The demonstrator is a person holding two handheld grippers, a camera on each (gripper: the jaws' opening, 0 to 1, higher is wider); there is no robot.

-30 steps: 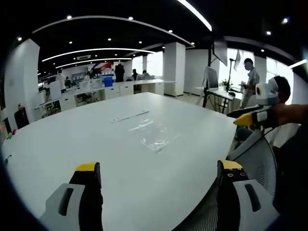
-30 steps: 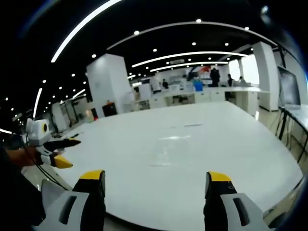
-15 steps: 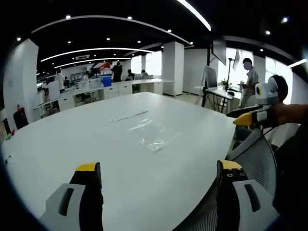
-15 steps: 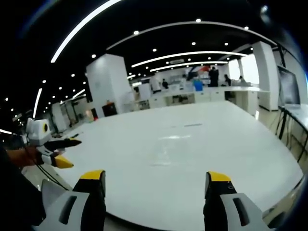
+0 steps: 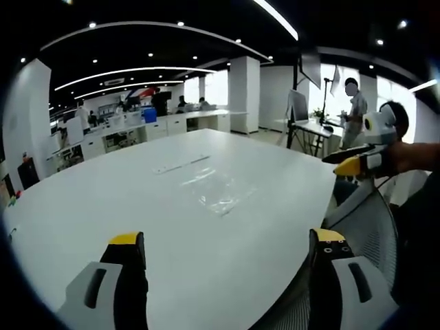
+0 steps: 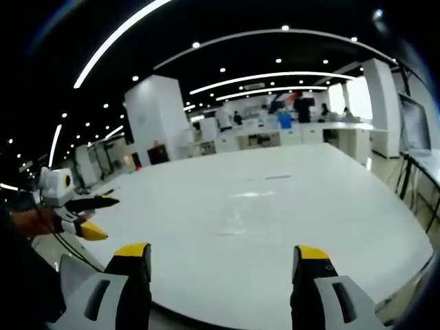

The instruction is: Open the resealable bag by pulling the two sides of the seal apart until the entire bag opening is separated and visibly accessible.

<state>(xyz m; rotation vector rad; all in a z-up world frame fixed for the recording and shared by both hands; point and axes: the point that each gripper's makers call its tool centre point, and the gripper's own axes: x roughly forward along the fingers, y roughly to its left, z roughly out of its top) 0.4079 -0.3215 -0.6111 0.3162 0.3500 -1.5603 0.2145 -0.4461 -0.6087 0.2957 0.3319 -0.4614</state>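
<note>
In the left gripper view, the left gripper [image 5: 227, 240] has its jaws spread wide apart and holds nothing, above the near edge of the white table [image 5: 103, 199]. Beside this edge is a mesh chair back [image 5: 364, 220]. The right gripper [image 6: 223, 256] is spread the same way over the table, also with nothing between its jaws. Farther on the table, well apart from both grippers, the clear resealable bag [image 5: 221, 194] lies flat. Behind the table stand desks [image 5: 172, 124] and a standing person [image 5: 354, 110].
</note>
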